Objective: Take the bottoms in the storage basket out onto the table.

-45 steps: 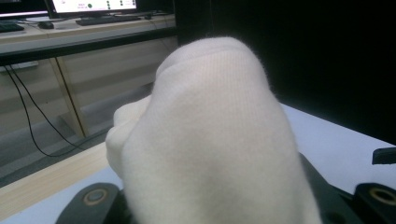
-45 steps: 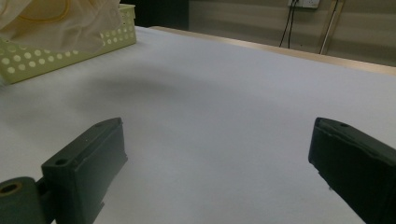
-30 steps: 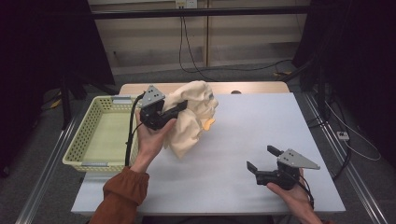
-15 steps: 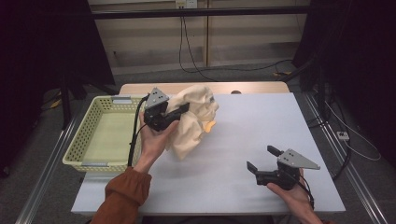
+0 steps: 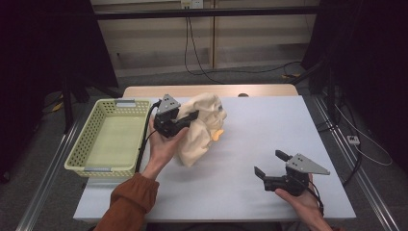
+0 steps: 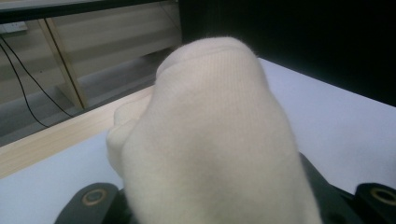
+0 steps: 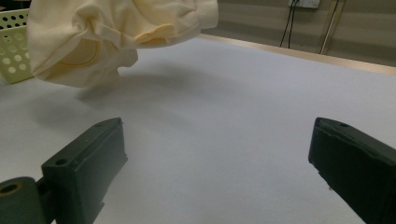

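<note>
Left claw (image 5: 185, 118) clamped on cream cloth (image 5: 199, 132), bunched, lifted, lower end hanging close to the tabletop (image 5: 269, 139). Cloth just right of the yellow basket (image 5: 103, 144), toward 10 o'clock on the tabletop. Right claw (image 5: 269, 163) at 5 o'clock, jaws wide apart, nothing between them, well apart from the cloth.
</note>
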### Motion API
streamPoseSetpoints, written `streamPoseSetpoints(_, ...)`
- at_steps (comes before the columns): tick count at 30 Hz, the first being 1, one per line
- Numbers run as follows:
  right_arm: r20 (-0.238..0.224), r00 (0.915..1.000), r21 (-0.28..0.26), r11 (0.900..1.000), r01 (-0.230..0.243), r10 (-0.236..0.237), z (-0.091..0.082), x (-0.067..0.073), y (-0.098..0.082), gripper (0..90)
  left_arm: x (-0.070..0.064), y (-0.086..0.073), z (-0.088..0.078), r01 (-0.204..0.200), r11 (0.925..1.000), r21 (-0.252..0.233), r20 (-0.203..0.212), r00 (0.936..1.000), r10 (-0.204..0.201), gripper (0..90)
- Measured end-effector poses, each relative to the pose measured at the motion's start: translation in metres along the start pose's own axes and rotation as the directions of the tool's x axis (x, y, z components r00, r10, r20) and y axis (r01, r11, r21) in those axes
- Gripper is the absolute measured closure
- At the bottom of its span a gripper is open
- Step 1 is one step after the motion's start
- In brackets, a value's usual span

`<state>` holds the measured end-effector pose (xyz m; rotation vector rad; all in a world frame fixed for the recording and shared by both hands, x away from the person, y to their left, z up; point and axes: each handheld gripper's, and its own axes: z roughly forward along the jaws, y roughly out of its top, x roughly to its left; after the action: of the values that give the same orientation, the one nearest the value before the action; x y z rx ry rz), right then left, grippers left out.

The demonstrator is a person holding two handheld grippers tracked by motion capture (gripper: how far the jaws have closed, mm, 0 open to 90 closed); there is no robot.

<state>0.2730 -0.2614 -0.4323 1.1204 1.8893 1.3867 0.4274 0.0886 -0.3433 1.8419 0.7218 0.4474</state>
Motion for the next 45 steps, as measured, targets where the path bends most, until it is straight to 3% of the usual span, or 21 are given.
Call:
streamPoseSetpoints(21,-0.005,1.0,-0.001,1.0,0.003,-0.003,0.0,0.0,0.0,3.8,0.003,-0.019,0.024,-0.003,0.9946,0.104,-0.004,1.0,0.003,71.7)
streamPoseSetpoints(25,-0.005,1.0,-0.001,1.0,0.003,-0.003,0.0,0.001,0.0,3.8,0.003,-0.022,0.028,-0.005,0.9903,0.139,-0.01,0.9999,0.006,71.3)
streamPoseSetpoints(30,-0.005,1.0,-0.001,1.0,0.002,-0.002,0.0,0.0,0.0,3.8,-0.002,-0.026,0.036,-0.051,0.9822,0.181,-0.014,0.9984,0.055,71.0)
streamPoseSetpoints(36,-0.006,1.0,-0.002,1.0,0.003,-0.003,0.0,0.0,0.0,3.8,-0.005,-0.031,0.043,-0.057,0.9762,0.209,-0.021,0.9978,0.062,69.7)
streamPoseSetpoints(41,-0.007,1.0,-0.002,1.0,0.003,-0.003,0.0,0.0,0.0,3.8,-0.003,-0.033,0.045,-0.042,0.9758,0.214,-0.017,0.9988,0.047,67.7)
streamPoseSetpoints(45,-0.006,1.0,-0.002,1.0,0.003,-0.003,0.0,0.0,0.0,3.8,-0.005,-0.035,0.048,-0.056,0.9705,0.234,-0.023,0.9977,0.064,67.7)
